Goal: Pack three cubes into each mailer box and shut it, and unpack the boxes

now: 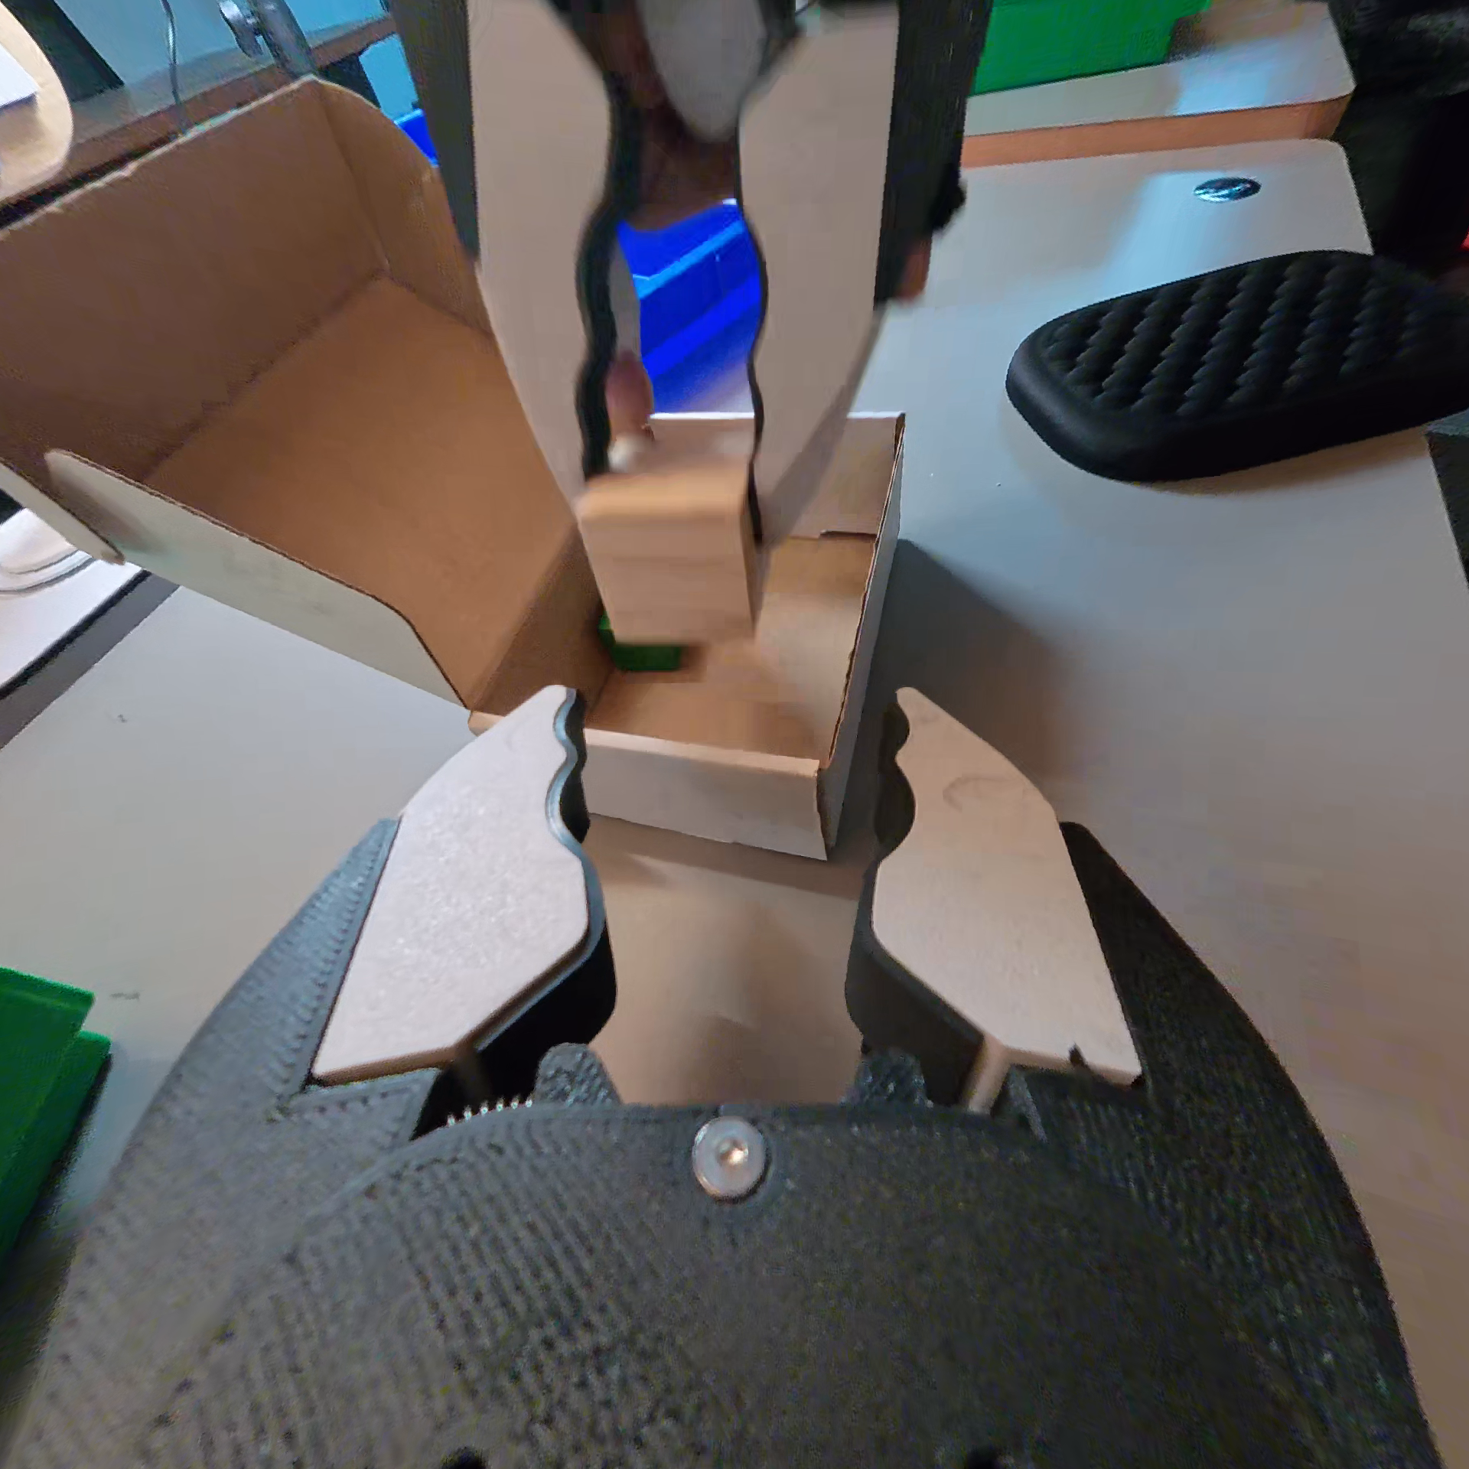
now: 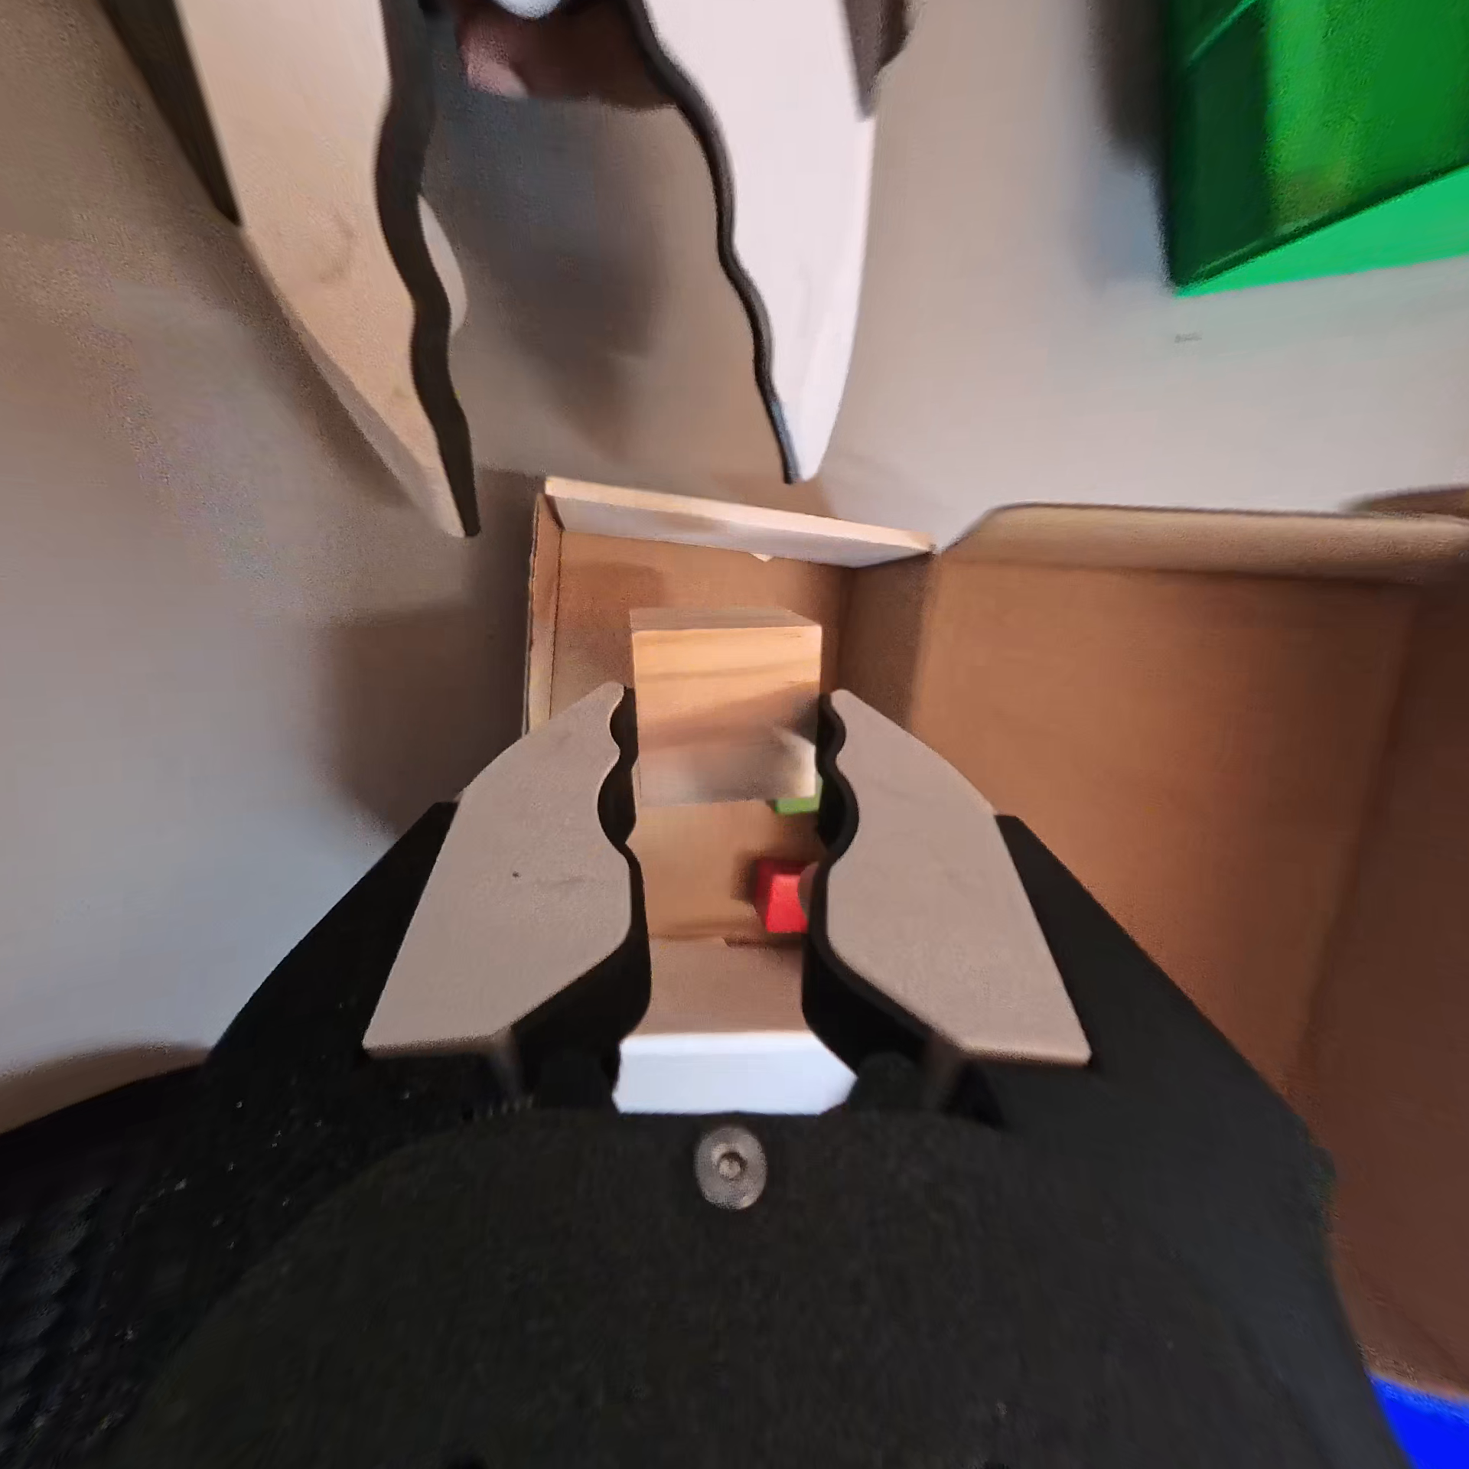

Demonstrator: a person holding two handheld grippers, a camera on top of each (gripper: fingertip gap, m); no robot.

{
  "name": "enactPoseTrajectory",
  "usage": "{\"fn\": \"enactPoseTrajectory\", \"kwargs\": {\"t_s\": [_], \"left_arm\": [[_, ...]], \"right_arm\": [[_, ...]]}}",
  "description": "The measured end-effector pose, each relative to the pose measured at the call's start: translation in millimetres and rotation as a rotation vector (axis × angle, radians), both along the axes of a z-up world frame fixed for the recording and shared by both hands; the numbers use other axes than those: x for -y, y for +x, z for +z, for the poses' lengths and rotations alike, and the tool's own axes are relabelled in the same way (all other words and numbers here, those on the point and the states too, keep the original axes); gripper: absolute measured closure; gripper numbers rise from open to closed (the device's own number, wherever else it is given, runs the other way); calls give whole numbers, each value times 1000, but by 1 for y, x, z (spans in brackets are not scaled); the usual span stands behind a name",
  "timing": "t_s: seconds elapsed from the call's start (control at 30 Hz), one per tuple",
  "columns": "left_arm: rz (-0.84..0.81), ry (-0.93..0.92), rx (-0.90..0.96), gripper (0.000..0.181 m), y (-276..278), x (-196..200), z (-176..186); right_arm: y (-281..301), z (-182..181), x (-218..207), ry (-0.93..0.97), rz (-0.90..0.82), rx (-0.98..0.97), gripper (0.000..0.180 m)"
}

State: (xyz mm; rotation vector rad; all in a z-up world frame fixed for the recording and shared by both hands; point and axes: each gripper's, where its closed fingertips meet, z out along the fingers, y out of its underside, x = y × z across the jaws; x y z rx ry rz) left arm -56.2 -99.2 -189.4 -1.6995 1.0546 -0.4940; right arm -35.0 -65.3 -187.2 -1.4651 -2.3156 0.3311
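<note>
An open cardboard mailer box (image 1: 707, 787) stands on the table, its lid (image 1: 238, 318) tilted back to the left. My right gripper (image 1: 672, 493) comes down from above, shut on a plain wooden cube (image 1: 668, 556) held just over the box. A green cube (image 1: 640, 653) lies inside beneath it. My left gripper (image 1: 735, 699) is open and empty, its fingers on either side of the box's near corner. In the right wrist view, my right gripper (image 2: 725, 703) holds the wooden cube (image 2: 723, 660) above the green cube (image 2: 797, 804) and a red cube (image 2: 783, 898) in the box (image 2: 731, 525). The open left gripper (image 2: 632, 501) shows beyond.
A black textured pad (image 1: 1240, 366) lies on the table to the right of the box. A green bin (image 1: 40, 1097) sits at my near left and also shows in the right wrist view (image 2: 1312, 135). A blue bin (image 1: 691, 270) stands behind the box. Tip to tip, the grippers are about 5 cm apart.
</note>
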Motion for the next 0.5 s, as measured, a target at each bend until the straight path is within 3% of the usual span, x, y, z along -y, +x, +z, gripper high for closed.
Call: {"fn": "enactPoseTrajectory", "kwargs": {"t_s": [0.13, 0.27, 0.37, 0.5], "left_arm": [[-1, 8, 7, 110, 1, 1, 3], [6, 17, 1, 110, 1, 0, 3], [12, 18, 5, 110, 1, 0, 4], [21, 18, 7, 110, 0, -1, 3]], "right_arm": [[24, 59, -23, 30, -79, -79, 137], [61, 105, -76, 116, -224, -85, 136], [95, 114, -126, 167, -357, -35, 136], [135, 95, -190, 184, -513, 43, 137]]}}
